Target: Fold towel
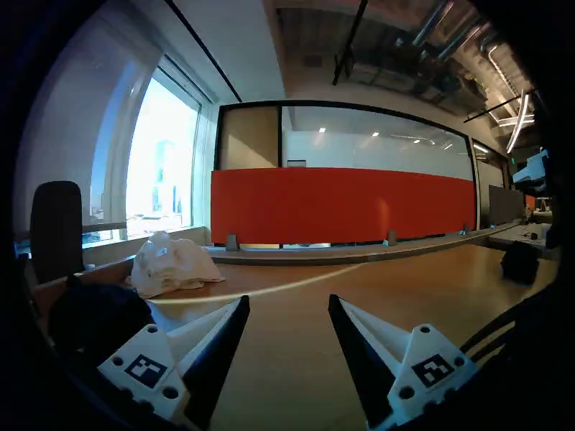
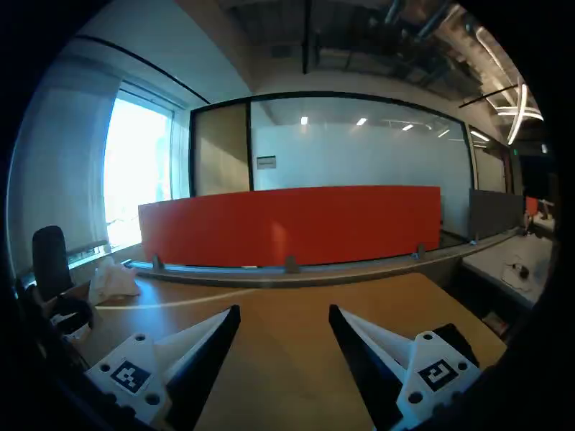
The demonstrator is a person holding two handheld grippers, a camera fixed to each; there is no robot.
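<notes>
A crumpled white towel lies in a heap on the wooden table, far left in the left gripper view. The right gripper view has the same towel smaller, at the left edge of the table. My left gripper is open low over the table, its white fingers apart with nothing between them, and the towel is ahead and to its left. My right gripper is open too, holding nothing, with the towel well off to its left.
A red divider panel runs along the table's far edge. A black chair back stands at the left by the bright window. A dark object sits on the table at the right, and a dark rounded thing lies near the left finger.
</notes>
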